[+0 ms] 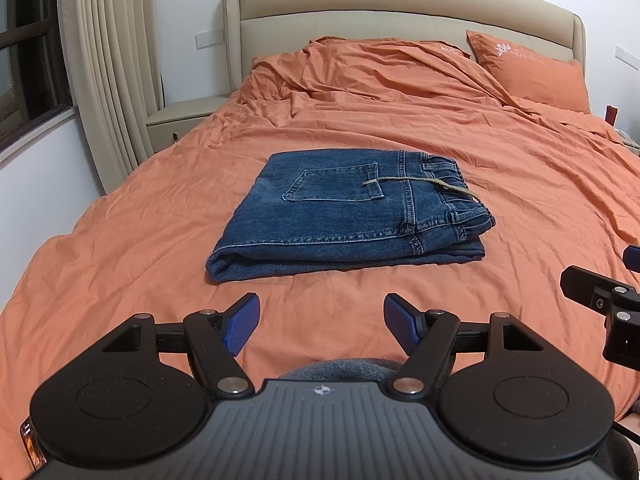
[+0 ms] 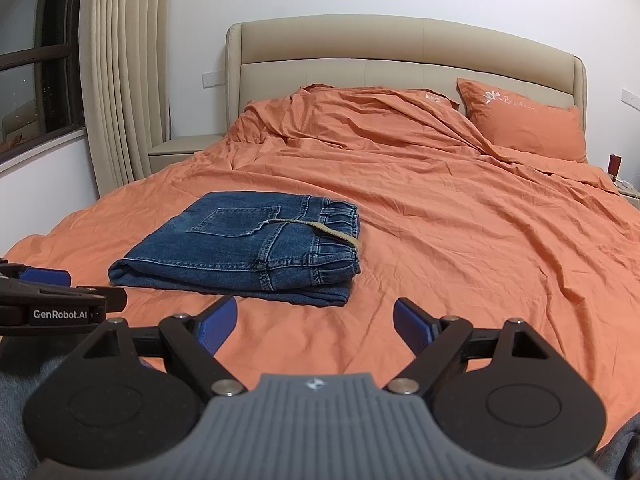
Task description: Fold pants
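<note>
Lying folded into a neat blue stack, the jeans (image 1: 344,216) rest mid-bed (image 1: 520,208), pocket up, likely finished. Left tool (image 1: 321,326) and right tool (image 2: 314,326) hang spread and empty just short of them. "GenRobot.AI" reads on the left tool's side; the pillow (image 2: 524,128) embroidery is illegible.

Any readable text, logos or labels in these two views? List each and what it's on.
"GenRobot.AI": white print on the black body of the left gripper, seen at the left edge of the right wrist view.
Pillow: white embroidered script beside a flower motif, too blurred to read.
Gripper housing: small round emblem, no letters.
Jeans: no readable label.
</note>
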Action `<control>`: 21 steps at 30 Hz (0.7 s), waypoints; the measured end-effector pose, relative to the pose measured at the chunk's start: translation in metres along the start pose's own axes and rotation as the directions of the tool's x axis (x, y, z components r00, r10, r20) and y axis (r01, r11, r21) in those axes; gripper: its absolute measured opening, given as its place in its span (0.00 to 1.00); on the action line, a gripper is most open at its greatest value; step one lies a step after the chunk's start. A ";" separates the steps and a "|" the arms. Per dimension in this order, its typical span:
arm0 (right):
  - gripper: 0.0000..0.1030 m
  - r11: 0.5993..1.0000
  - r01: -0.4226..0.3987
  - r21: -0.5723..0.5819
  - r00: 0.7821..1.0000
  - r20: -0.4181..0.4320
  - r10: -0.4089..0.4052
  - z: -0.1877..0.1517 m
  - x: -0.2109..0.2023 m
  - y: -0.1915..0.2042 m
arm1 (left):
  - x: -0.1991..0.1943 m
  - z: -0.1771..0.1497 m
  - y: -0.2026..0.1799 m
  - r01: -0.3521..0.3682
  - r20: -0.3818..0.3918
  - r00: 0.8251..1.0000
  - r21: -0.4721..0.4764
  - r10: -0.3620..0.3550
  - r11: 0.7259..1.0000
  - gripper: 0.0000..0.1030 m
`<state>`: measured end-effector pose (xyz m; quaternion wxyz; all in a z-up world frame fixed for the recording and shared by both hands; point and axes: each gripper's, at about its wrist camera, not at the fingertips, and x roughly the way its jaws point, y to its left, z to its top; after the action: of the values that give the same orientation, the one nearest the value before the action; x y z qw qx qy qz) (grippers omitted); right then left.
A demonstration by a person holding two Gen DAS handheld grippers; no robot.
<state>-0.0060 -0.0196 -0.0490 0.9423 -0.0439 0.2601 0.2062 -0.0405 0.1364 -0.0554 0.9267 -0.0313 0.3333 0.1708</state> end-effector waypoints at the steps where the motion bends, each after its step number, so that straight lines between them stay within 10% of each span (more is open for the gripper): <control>1: 0.79 1.000 0.000 0.000 1.000 0.000 0.000 0.000 0.000 0.000 | 0.000 0.000 0.000 0.000 0.000 1.000 0.000 0.000 1.000 0.80; 21: 0.79 1.000 -0.007 0.003 1.000 -0.019 0.008 -0.001 0.004 -0.003 | 0.001 0.000 0.000 -0.001 -0.002 1.000 0.004 0.001 1.000 0.81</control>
<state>-0.0020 -0.0213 -0.0525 0.9391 -0.0436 0.2693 0.2090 -0.0402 0.1370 -0.0557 0.9264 -0.0294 0.3344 0.1704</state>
